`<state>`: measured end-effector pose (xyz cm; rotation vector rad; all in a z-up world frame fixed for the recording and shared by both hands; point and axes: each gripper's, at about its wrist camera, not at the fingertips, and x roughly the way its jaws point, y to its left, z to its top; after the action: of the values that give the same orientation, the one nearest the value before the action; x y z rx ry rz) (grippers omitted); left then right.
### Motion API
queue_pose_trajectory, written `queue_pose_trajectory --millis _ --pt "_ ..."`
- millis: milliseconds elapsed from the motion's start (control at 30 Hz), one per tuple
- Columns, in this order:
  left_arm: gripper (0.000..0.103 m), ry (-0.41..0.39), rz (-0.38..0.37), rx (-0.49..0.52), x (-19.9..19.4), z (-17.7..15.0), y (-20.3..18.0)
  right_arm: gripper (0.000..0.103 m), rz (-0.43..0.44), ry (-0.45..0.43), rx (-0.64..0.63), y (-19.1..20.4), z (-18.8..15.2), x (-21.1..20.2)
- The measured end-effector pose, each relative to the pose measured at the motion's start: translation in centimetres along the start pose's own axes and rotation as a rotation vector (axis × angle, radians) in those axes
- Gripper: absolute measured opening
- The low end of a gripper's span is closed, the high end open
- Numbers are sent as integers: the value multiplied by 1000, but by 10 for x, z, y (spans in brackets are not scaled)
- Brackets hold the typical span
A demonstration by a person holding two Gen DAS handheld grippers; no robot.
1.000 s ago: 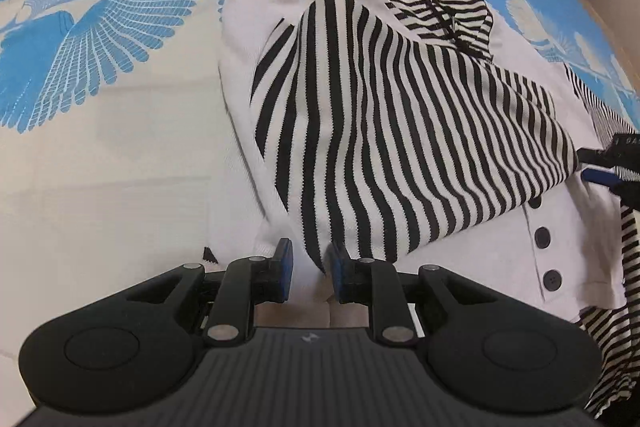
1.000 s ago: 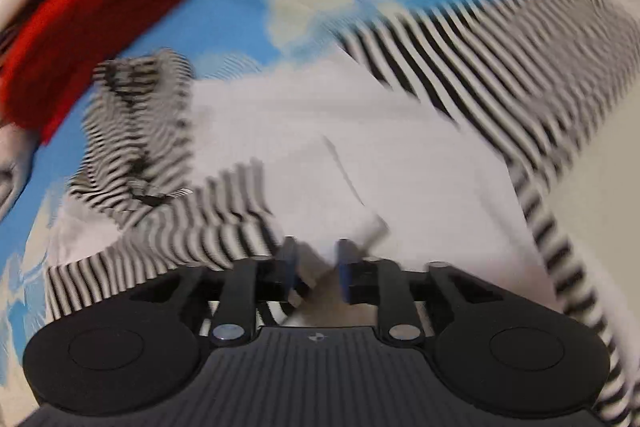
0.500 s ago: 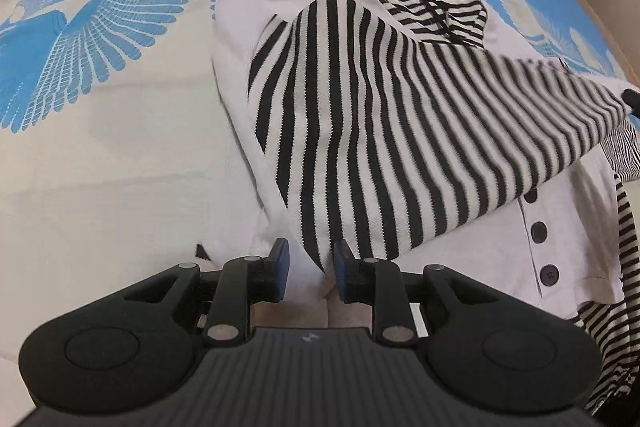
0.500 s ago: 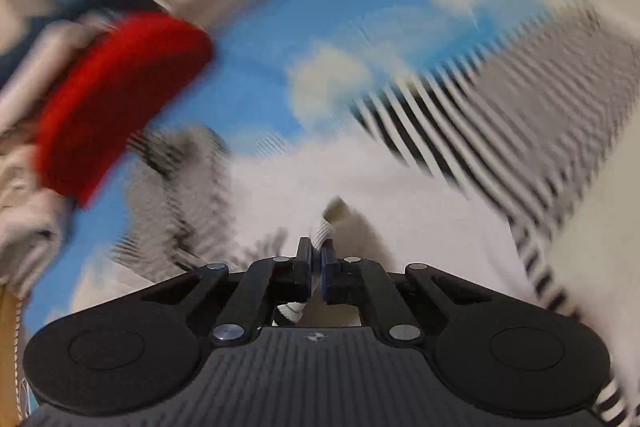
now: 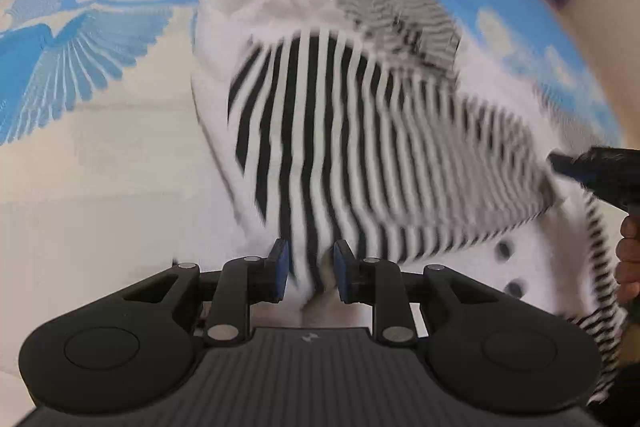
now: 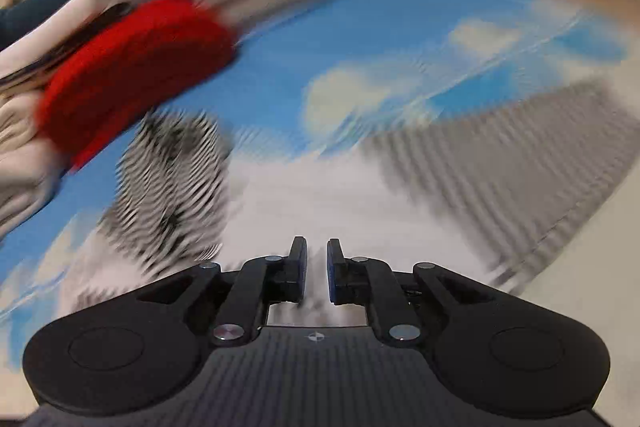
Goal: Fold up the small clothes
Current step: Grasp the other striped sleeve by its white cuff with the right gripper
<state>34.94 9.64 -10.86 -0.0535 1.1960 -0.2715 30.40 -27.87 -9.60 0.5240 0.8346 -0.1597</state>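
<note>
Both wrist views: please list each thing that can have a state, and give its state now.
Left gripper: jaws part closed, striped cloth bunched between the pads.
Right gripper: jaws opening, narrow gap, nothing clearly between them.
White garment with black-and-white striped sleeves: spread on the blue and cream bird-print bedsheet, one striped sleeve folded across the body.
Dark buttons: visible, uncovered.
Red knitted item: lying beyond the garment, blurred.

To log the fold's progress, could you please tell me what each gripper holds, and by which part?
Left gripper pinches the striped garment by its near edge; right gripper: jaws opening, nothing between them.
</note>
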Motion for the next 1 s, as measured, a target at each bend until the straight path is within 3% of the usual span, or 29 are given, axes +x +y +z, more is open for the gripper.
queue_pose_trajectory --millis 67,100,133,233,300,367,433,533,700,1000 --pt "27 30 42 41 10 -4 -4 11 -37 234 5 -10 -12 35" --pt "28 26 45 45 9 -3 -5 0 -71 262 -5 -17 -19 42" --pt "28 18 43 42 6 -2 -6 1 -82 233 -17 -17 -17 39" --pt "29 -26 16 33 -3 2 -9 19 -85 182 -79 -7 -11 24" --pt "31 -20 1 39 -1 1 -12 27 -42 152 -65 -14 -9 15" --pt "31 20 36 65 10 -2 -16 29 -44 201 -64 -17 -8 24" --pt "31 5 51 71 9 0 -21 29 -100 277 -60 -24 -11 33" --pt "31 -111 55 13 -11 6 -19 30 -71 243 -19 -31 -1 25" --pt "31 -254 81 30 -32 11 -31 35 -70 108 -86 -37 21 -4" --pt "31 -274 58 36 -29 17 -44 35 -108 -13 -7 -115 74 -21"
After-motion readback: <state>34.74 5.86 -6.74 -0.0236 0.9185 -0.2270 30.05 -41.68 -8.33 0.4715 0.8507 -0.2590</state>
